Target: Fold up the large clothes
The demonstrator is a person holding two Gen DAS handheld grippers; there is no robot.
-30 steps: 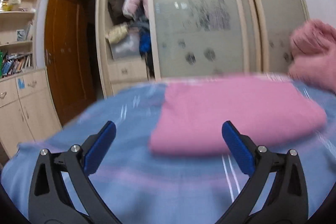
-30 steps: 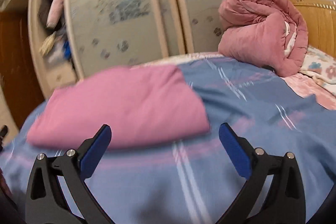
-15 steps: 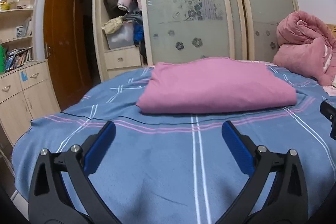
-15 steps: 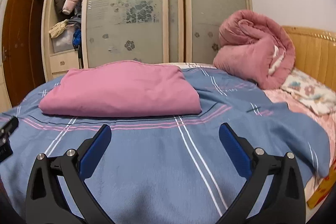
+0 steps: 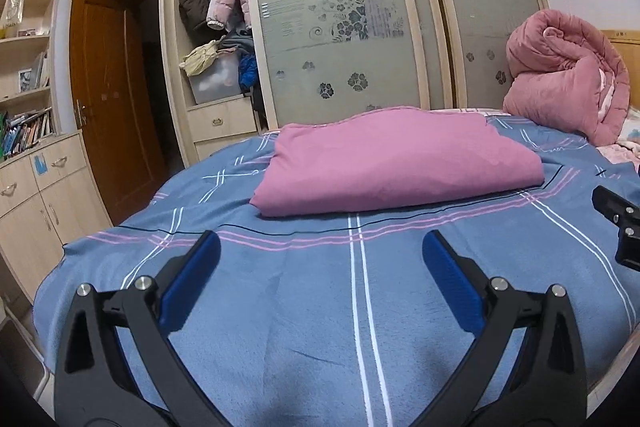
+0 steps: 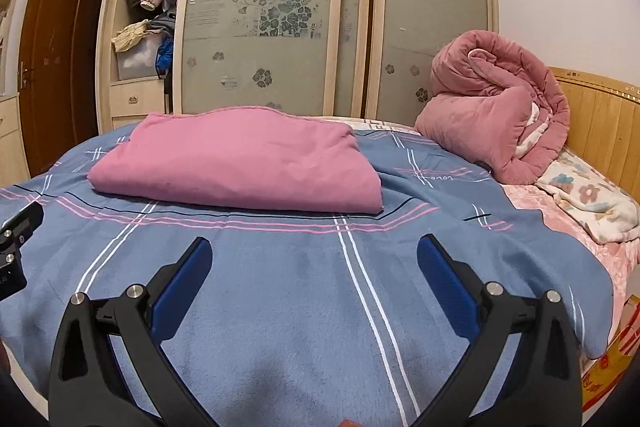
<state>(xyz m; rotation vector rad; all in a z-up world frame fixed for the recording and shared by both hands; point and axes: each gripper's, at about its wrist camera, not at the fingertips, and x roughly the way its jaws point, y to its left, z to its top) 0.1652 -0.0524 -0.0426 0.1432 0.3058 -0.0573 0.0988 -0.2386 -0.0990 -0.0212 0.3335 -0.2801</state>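
Left wrist view, from its left edge: a pale wooden cabinet (image 5: 36, 195) with metal handles sits under shelves of books (image 5: 26, 131), then a dark brown door (image 5: 112, 103), then an open wardrobe bay (image 5: 216, 39) stuffed with puffy jackets and a translucent plastic box. Frosted sliding doors (image 5: 340, 27) with printed flowers fill the middle. Below them, your left gripper (image 5: 320, 267) hangs over the bed, its jaws spread wide and gripping nothing; the blue pads (image 5: 192, 283) look ribbed and rubbery on black plastic arms. Ahead of it, near but apart, the pink garment (image 5: 396, 163) lies folded into a thick, soft rectangle with rounded edges, flat on the blue bedspread (image 5: 320, 327), a fuzzy fleece crossed by white and pink stripes. At the far right, a rolled, quilted pink comforter (image 5: 568, 75) bulges near the bed's head.

Right wrist view: your right gripper (image 6: 316, 271) also has its jaws released and bare, above the same bedspread, with the garment ahead and left of centre. Right of the comforter stands a slatted wooden headboard (image 6: 600, 123), and a floral cloth (image 6: 588, 195) lies crumpled beneath it.
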